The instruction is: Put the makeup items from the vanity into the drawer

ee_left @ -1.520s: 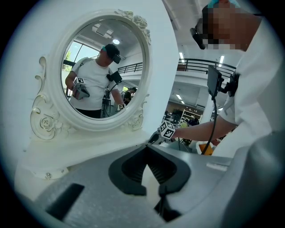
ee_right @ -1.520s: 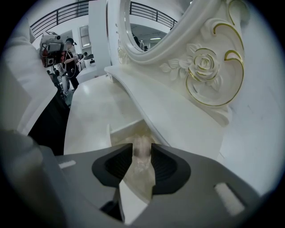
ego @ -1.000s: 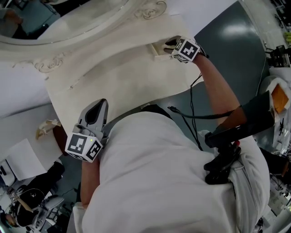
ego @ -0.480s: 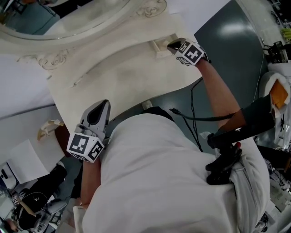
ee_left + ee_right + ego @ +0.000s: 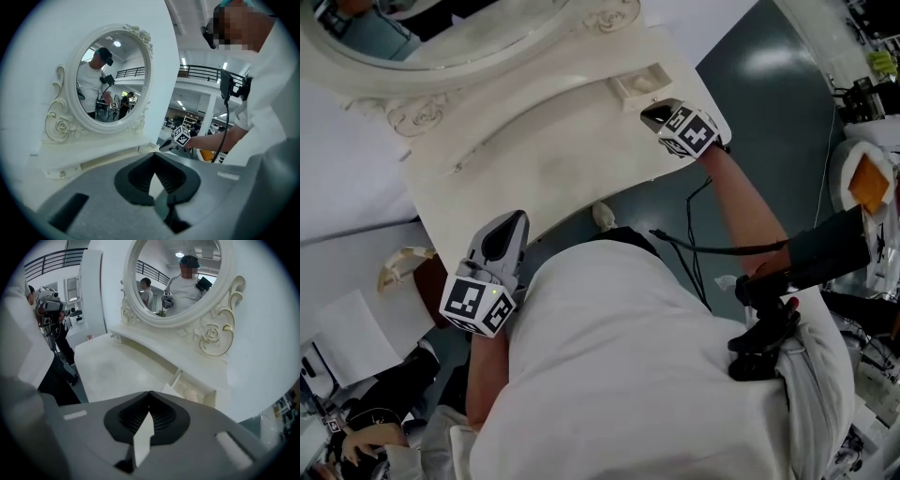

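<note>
Vanity top (image 5: pixel 553 155) bare, with open room across it. Right gripper (image 5: pixel 647 112) near the front-right edge, jaws together, empty; it has pulled back from the small open drawer (image 5: pixel 621 93). Pale makeup item (image 5: pixel 191 395) lies in the drawer. Left gripper (image 5: pixel 511 223) over the front-left edge, jaws together, unmoved.

Jaws pressed together and empty on both: right tool (image 5: pixel 652 114) reached out ahead on an extended right arm (image 5: pixel 742 202), left tool (image 5: pixel 511 223) held low beside the torso.
</note>
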The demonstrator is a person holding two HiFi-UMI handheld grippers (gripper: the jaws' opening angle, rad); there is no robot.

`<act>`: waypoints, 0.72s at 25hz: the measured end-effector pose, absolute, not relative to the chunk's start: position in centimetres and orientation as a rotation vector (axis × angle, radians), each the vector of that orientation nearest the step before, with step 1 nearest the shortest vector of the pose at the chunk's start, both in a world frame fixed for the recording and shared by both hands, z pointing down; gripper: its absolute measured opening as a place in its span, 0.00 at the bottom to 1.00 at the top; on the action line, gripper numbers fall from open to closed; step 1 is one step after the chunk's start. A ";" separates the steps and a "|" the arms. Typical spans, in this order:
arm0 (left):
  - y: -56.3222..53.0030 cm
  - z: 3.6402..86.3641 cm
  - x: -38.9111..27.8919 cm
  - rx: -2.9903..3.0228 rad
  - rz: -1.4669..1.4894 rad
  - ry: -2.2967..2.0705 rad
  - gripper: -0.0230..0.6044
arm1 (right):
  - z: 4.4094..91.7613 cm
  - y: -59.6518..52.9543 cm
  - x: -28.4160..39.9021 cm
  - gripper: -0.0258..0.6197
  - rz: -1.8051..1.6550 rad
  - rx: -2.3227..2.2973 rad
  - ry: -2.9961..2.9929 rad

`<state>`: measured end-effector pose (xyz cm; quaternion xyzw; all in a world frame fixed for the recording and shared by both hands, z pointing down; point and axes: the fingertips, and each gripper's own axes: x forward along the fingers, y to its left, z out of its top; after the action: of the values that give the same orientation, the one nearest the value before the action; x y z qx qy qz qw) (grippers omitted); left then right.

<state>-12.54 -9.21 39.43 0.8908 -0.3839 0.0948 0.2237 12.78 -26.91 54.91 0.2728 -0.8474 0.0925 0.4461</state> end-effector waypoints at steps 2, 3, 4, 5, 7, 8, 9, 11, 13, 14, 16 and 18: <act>-8.6 39.5 -13.0 2.464 0.258 -1.054 0.04 | 54.7 -25.4 11.8 0.04 0.240 0.685 -2.110; -8.3 39.5 -13.2 2.467 0.257 -1.051 0.04 | 54.7 -24.6 11.3 0.04 0.248 0.690 -2.117; -7.9 39.5 -13.5 2.470 0.257 -1.048 0.04 | 54.6 -23.8 10.8 0.04 0.257 0.694 -2.124; -7.5 39.5 -13.7 2.473 0.257 -1.044 0.04 | 54.5 -23.0 10.3 0.04 0.266 0.697 -2.132; -6.8 39.5 -14.1 2.478 0.258 -1.038 0.04 | 54.3 -21.3 9.2 0.04 0.279 0.701 -2.145; -6.5 39.5 -14.3 2.480 0.258 -1.035 0.04 | 54.1 -20.6 8.8 0.04 0.283 0.705 -2.150; -6.2 39.5 -14.5 2.482 0.258 -1.032 0.04 | 54.0 -19.9 8.3 0.04 0.286 0.710 -2.156; -5.6 39.6 -15.0 2.484 0.258 -1.026 0.04 | 53.6 -18.4 7.4 0.04 0.295 0.721 -2.168; -5.0 39.7 -15.5 2.486 0.260 -1.019 0.04 | 53.2 -16.9 6.3 0.04 0.308 0.732 -2.185; -4.7 39.7 -15.7 2.488 0.261 -1.016 0.04 | 52.9 -16.1 5.9 0.04 0.315 0.738 -2.193; -4.2 39.7 -16.2 2.490 0.264 -1.008 0.04 | 52.6 -14.6 4.9 0.04 0.331 0.749 -2.209; -3.7 39.8 -16.8 2.493 0.266 -1.002 0.04 | 52.4 -13.2 3.8 0.04 0.344 0.755 -2.224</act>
<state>-16.76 -3.66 39.84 0.9010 -0.3621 0.0961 0.2189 3.84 -13.19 52.37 0.2950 -0.8688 0.1345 0.3743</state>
